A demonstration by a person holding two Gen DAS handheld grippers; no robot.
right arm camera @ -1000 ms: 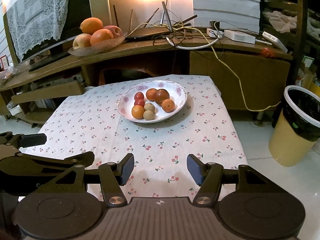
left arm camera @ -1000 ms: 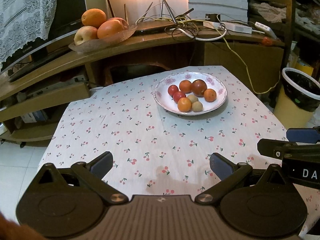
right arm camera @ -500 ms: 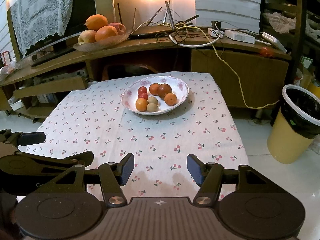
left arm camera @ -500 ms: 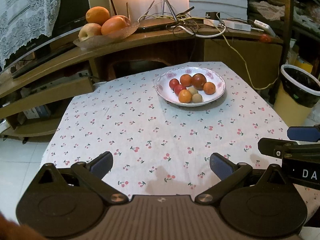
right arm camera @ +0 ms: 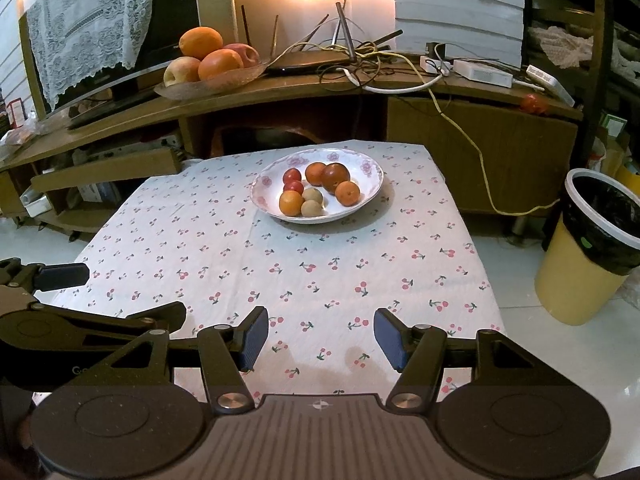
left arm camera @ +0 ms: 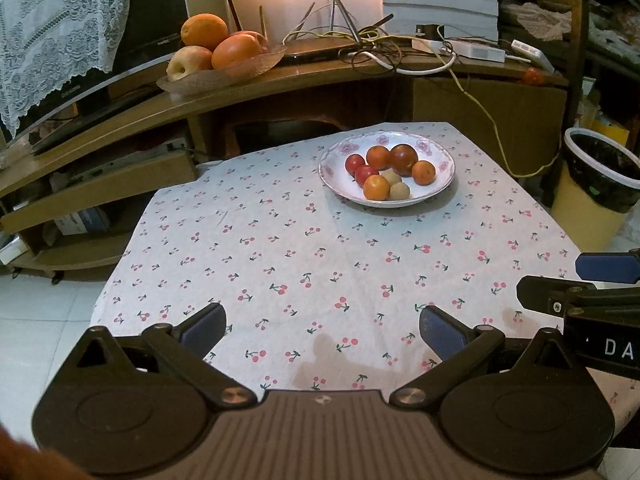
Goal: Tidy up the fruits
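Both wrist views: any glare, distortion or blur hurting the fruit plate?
Left wrist view: blown-out warm glare on the back wall, fisheye bends the wooden shelf, but the plate is sharp and evenly lit. Right wrist view: same glare up top, plate crisp, casting a soft shadow on the tablecloth.

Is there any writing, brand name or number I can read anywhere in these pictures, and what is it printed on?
"DA": white letters on the right claw, cut off by the edge of the left view.
"G": pale letters on the left claw in the right view; the rest is too dim to read.
Boxes on the low shelf: print too small and blurred to read.
Nothing readable on the plate, tablecloth or bin.
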